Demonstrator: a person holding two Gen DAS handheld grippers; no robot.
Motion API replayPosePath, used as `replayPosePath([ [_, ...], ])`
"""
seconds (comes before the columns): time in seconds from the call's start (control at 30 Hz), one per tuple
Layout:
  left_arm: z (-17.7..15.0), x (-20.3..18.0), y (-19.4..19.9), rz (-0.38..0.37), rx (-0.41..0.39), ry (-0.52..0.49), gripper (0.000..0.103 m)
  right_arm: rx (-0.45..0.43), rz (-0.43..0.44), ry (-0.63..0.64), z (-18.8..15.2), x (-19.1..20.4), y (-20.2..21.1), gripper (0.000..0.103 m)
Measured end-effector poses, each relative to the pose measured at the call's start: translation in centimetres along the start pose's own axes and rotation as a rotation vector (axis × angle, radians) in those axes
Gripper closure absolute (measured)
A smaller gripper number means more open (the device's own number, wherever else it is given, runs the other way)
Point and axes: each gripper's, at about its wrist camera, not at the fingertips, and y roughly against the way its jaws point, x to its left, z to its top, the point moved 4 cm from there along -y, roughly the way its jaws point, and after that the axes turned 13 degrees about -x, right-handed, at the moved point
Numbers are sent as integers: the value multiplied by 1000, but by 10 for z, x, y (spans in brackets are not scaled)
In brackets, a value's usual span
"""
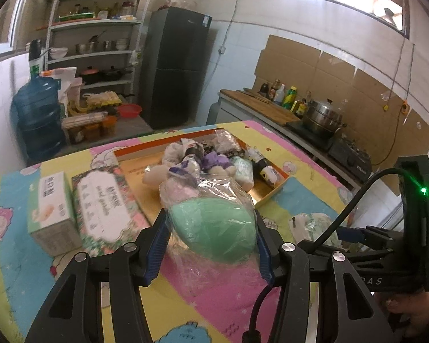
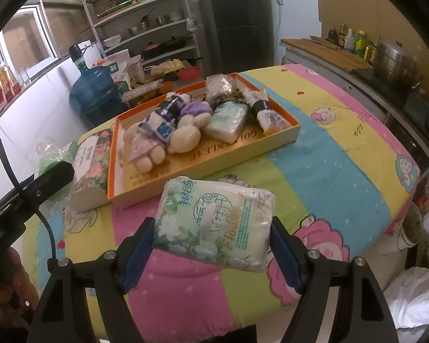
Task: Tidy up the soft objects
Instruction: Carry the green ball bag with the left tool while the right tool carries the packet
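Note:
My left gripper (image 1: 211, 223) is shut on a green soft object in a clear plastic bag (image 1: 214, 228), held above the patterned tablecloth in front of the orange-rimmed tray (image 1: 274, 191). My right gripper (image 2: 211, 228) is shut on a green-and-white tissue pack (image 2: 214, 223), lifted over the cloth near the tray (image 2: 283, 137). The tray holds a cream plush toy (image 2: 183, 137), a purple plush (image 2: 194, 108), another tissue pack (image 2: 228, 120) and several bagged soft items. In the left wrist view the right gripper's body (image 1: 414, 228) shows at the right edge.
A floral tissue box (image 1: 105, 203) and a white-green box (image 1: 51, 214) lie left of the tray. Behind the table stand a blue water jug (image 1: 40, 114), a shelf rack (image 1: 97, 43) and a black fridge (image 1: 177, 68). A counter with a steel pot (image 1: 323, 117) runs along the right.

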Motion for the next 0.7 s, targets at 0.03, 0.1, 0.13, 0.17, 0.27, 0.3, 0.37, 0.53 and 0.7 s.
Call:
replayPosePath([
  [0.03, 2, -2, -5, 0, 2, 0, 48, 1, 1, 1, 3, -3, -3, 25],
  [0.1, 4, -4, -12, 1, 4, 1, 48, 1, 3, 2, 10, -8, -9, 25],
  [0.13, 6, -5, -17, 3, 5, 2, 48, 1, 5, 3, 13, -10, -12, 25],
  [0.17, 8, -6, -22, 5, 6, 3, 48, 1, 6, 5, 16, -13, -15, 25],
  [0.27, 14, -7, -36, 17, 5, 9, 48, 1, 15, 15, 27, -18, -26, 25],
  [0.3, 14, -7, -39, 20, 6, 11, 48, 1, 18, 20, 31, -19, -29, 25],
  [0.37, 17, -8, -49, 30, 7, 17, 48, 1, 27, 30, 37, -21, -37, 25],
  [0.53, 28, -6, -72, 55, 8, 23, 48, -6, 48, 55, 56, -26, -56, 25],
  [0.7, 39, 1, -93, 96, 5, 36, 48, -17, 78, 91, 77, -27, -78, 25],
])
